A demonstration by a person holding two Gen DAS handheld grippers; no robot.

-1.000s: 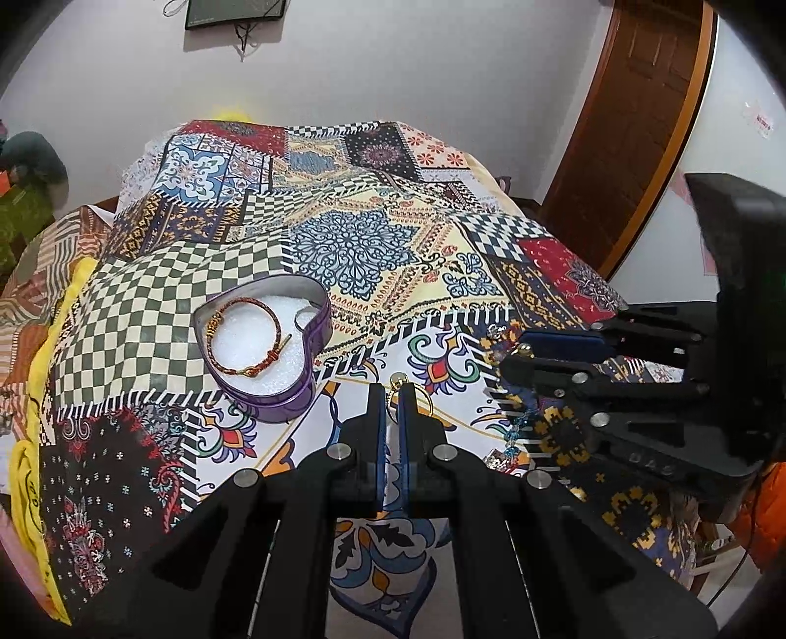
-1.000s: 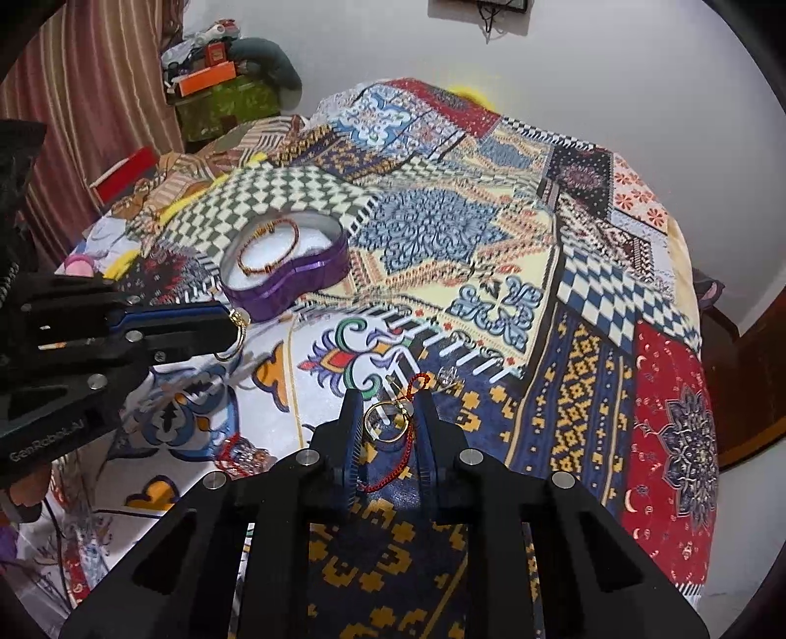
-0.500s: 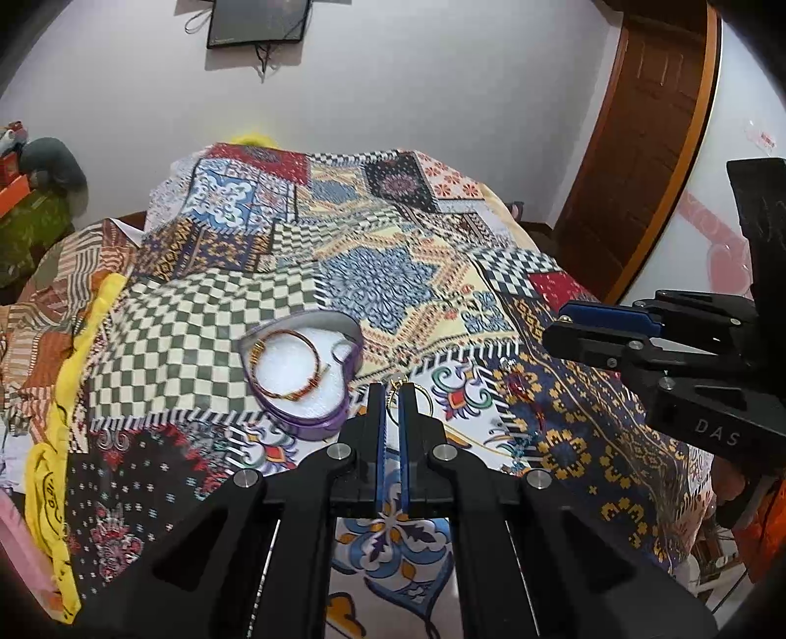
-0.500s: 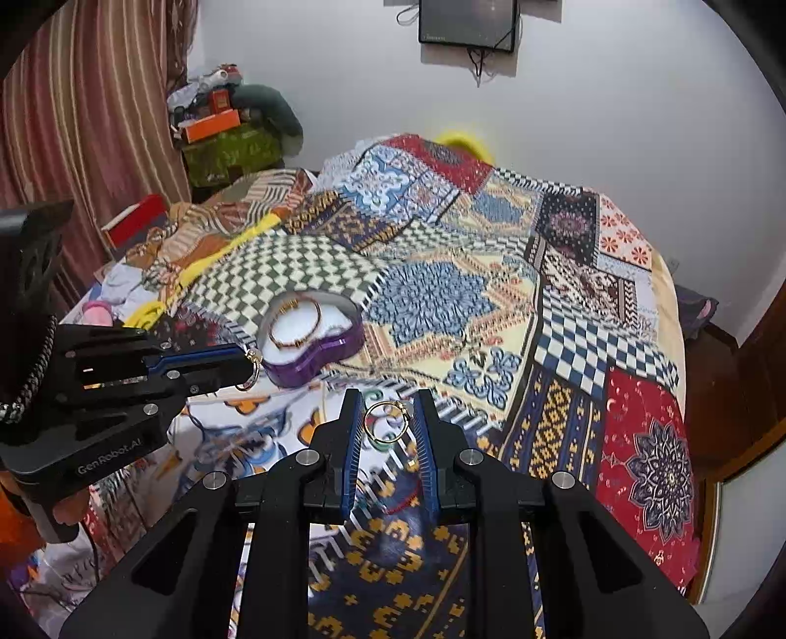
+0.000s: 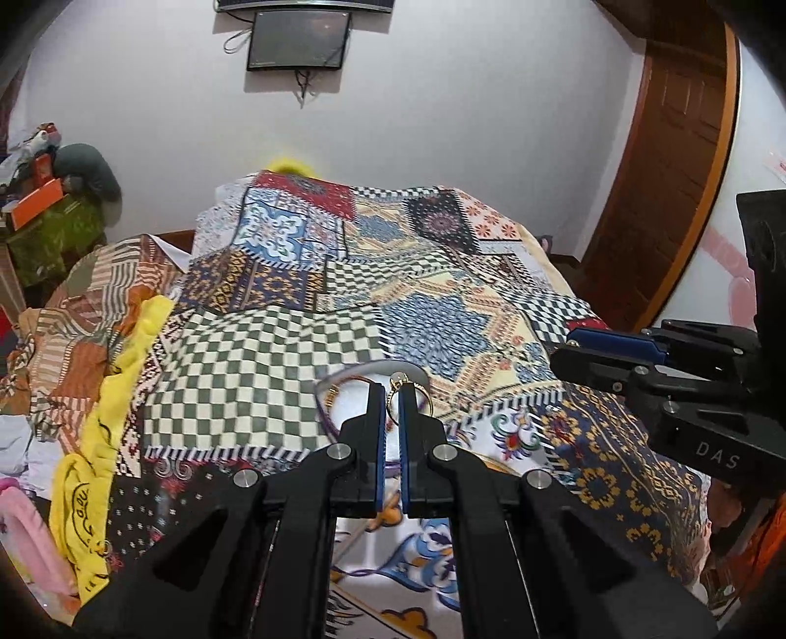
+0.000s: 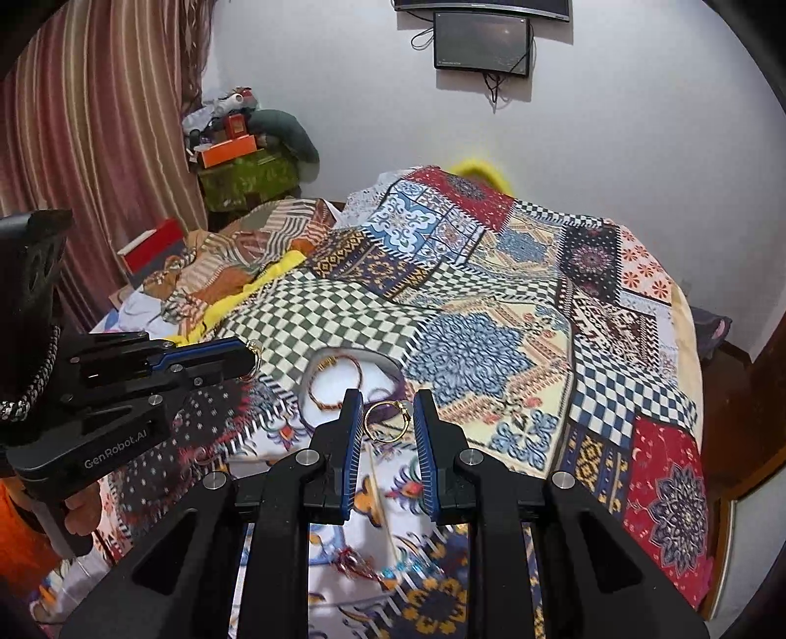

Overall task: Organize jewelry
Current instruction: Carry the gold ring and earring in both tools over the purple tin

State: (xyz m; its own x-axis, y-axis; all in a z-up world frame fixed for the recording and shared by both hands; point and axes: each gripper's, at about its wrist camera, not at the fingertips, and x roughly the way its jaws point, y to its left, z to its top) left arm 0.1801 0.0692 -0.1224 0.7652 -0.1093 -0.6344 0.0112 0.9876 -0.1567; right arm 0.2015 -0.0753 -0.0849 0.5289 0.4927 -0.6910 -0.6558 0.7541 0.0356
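Presently gripping a gold ring (image 5: 407,393) between nearly closed fingers: left hand-held gripper (image 5: 391,393), held above the bed (image 5: 275,363), just before the purple heart tin (image 5: 326,393) at 12 o'clock. Right hand-held gripper (image 6: 384,418) with fingers parted, a second gold ring (image 6: 385,421) between them; cannot tell whether pinched or merely framed. Inside the tin (image 6: 393,368), on white padding, a red-and-gold bracelet (image 6: 336,381). Nearer, at 6 o'clock of the right view, a red cord piece (image 6: 353,563) lying on the quilt (image 6: 491,344). On the wall at 12 o'clock, a dark screen (image 5: 298,40).
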